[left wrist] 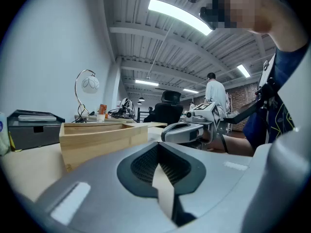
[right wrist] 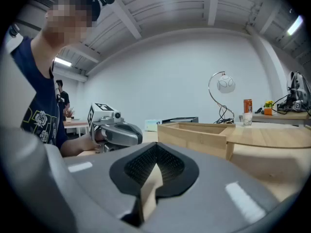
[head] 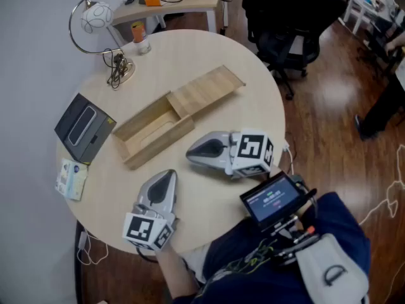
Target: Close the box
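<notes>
A long wooden box lies slantwise on the round table. Its sliding lid is drawn out toward the far right, so the near-left half of the box is uncovered. My left gripper rests on the table just in front of the box's near-left end, shut and empty. My right gripper lies to its right with its tip pointing left at the box's near side, also shut with nothing in it. In the left gripper view the box stands close ahead. The right gripper view has the box ahead to the right.
A globe lamp and a can stand at the table's far edge. A black device and a small packet lie to the left of the box. A black office chair is beyond the table.
</notes>
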Available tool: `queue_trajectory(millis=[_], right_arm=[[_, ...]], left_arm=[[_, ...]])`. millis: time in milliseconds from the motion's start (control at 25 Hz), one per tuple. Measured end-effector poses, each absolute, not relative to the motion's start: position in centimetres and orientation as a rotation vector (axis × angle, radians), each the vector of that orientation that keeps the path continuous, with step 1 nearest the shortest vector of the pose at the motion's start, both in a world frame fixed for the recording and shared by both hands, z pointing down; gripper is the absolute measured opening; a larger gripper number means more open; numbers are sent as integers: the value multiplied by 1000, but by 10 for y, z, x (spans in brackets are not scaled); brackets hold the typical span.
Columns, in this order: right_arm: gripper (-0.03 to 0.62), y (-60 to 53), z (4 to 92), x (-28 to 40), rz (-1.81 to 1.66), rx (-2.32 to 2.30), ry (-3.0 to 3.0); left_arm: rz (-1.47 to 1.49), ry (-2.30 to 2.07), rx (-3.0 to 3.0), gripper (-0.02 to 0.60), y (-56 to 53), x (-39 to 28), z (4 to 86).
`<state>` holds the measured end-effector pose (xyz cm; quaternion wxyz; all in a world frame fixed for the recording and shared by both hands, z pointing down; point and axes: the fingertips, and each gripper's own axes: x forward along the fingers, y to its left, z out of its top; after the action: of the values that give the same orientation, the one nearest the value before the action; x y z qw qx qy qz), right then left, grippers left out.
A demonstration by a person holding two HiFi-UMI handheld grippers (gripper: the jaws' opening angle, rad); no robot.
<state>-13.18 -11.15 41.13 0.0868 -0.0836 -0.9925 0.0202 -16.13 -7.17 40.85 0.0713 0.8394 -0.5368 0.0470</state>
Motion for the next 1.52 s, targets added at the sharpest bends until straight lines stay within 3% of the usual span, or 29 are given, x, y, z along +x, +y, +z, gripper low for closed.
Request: queue_trajectory(millis=[640, 680, 760, 880, 960, 1040, 1160, 1240, 1360, 1520], right_arm=[[3, -103, 417, -123, 91, -361, -2883], [3, -108, 423, -110, 110, -346, -2785], [3, -154, 421, -63, 89, -106, -2555], [3, -293, 422, 43, 62, 535, -2274], [3, -378, 435, 93, 88, 839, -2099], [3, -422, 453, 98, 126, 928, -1984], [3, -426, 466, 40, 135, 858, -1983], [3, -414, 453, -15, 85, 826, -2107], [3, -386, 417, -79, -23, 743, -2314], [3, -408, 389, -36, -170, 1008, -2156]], left_arm=[[135, -1566, 2558, 3, -67, -157, 407], [133, -1585, 2554, 34, -64, -160, 406], [226, -1781, 2497, 340, -58, -187, 400], [802, -2117, 2271, 430, -60, -268, 412], [1068, -2092, 2113, 430, -76, -311, 435], [1094, -1962, 2062, 430, -95, -324, 455], [1039, -1814, 2144, 430, -118, -302, 462], [1004, -1822, 2143, 479, -124, -291, 459], [881, -1843, 2143, 487, -129, -284, 451], [786, -1900, 2109, 497, -128, -290, 444]])
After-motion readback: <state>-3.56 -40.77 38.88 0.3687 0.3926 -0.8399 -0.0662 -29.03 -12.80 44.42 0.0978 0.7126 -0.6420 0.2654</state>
